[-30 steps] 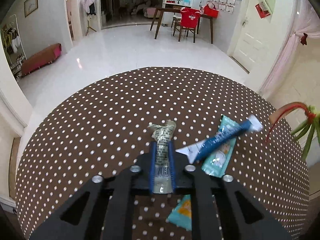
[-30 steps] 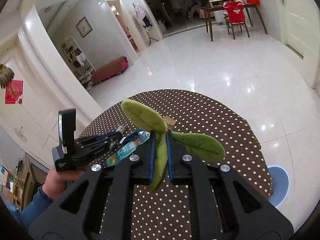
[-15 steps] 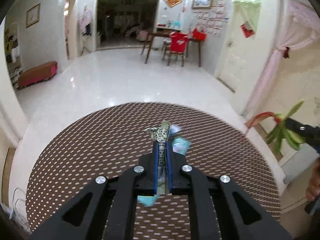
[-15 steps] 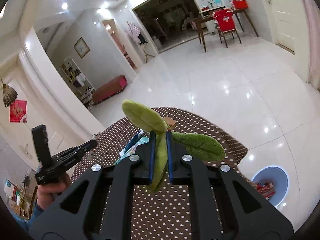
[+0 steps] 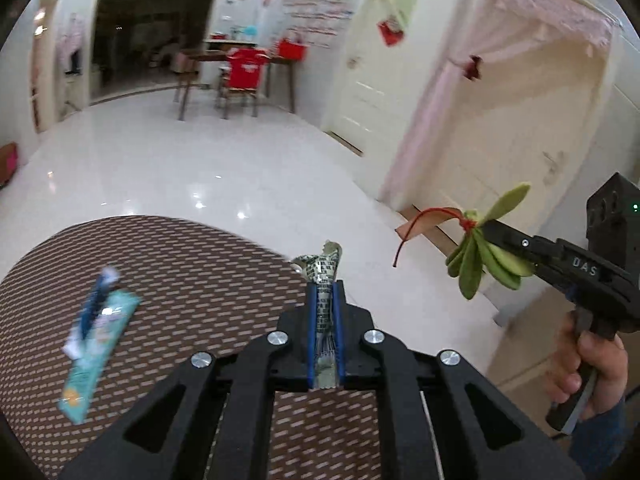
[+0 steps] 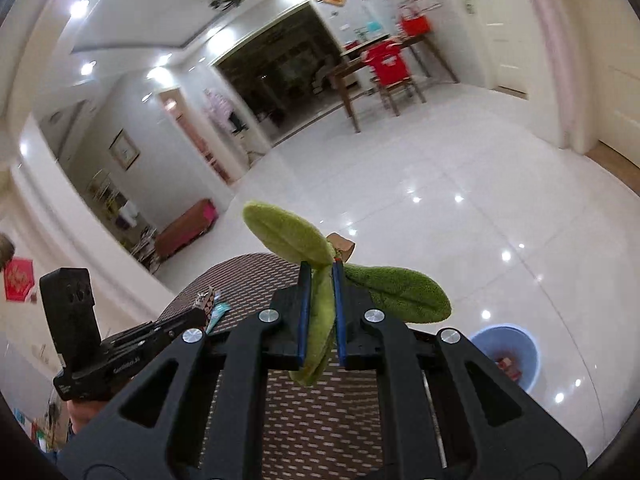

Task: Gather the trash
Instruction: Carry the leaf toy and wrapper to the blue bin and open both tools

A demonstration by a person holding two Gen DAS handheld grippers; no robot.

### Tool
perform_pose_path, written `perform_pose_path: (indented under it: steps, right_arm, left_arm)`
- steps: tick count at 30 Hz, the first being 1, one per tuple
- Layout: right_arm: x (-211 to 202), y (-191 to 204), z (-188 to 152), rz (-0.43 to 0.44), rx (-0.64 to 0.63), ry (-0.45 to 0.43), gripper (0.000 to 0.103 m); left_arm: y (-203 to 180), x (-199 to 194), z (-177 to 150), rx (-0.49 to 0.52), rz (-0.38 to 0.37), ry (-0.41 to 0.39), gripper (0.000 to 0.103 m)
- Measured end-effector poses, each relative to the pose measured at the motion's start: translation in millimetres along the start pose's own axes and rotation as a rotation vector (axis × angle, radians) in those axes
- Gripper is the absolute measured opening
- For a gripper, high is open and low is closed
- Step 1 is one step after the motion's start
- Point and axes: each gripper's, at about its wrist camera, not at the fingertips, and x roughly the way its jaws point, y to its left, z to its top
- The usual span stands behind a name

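My left gripper (image 5: pixel 323 292) is shut on a crumpled green-patterned wrapper (image 5: pixel 322 268) and holds it above the edge of the brown dotted round table (image 5: pixel 192 264). My right gripper (image 6: pixel 319 280) is shut on a green plush leaf bundle (image 6: pixel 288 232) with a red string and tag; it also shows in the left wrist view (image 5: pixel 486 254), held in the air right of the table. A blue toothpaste tube (image 5: pixel 94 300) lies on a teal wrapper (image 5: pixel 94 352) on the table at the left.
A blue trash bin (image 6: pixel 506 354) with some trash inside stands on the white tiled floor right of the table. The other hand-held gripper (image 6: pixel 120 350) shows at the left of the right wrist view. A wooden table with a red chair (image 5: pixel 240 76) stands far back.
Both grippers have lifted and swung to the right with their loads. The toothpaste tube and teal wrapper now lie far left in the left wrist view. The blue bin has come closer.
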Motion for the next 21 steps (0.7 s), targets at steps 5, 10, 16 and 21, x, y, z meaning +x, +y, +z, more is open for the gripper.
perform_pose_path:
  steps: [5,10,16,21]
  right_arm:
    - [-15.3,-58.0,-4.5,-0.095,0.082,-0.013,0.011]
    - [-8.4,-112.7,-18.0,-0.156,0.182,0.028,0.011]
    - [12.8,-161.4,-35.3,-0.205,0.274,0.097,0.011]
    - [26.0,-184.7,-45.3,-0.208,0.328,0.137,0.014]
  left_arm:
    - [-46.9,45.6,5.0,0.044,-0.058,0.062,0.007]
    - [-93.2,109.7,3.9,0.091,-0.096,0.178,0.008]
    - [-125.5,192.9,-8.6,0.113,-0.083,0.336,0.008]
    - [-135.8,243.3,-17.9,0.128,-0.071,0.452,0.010]
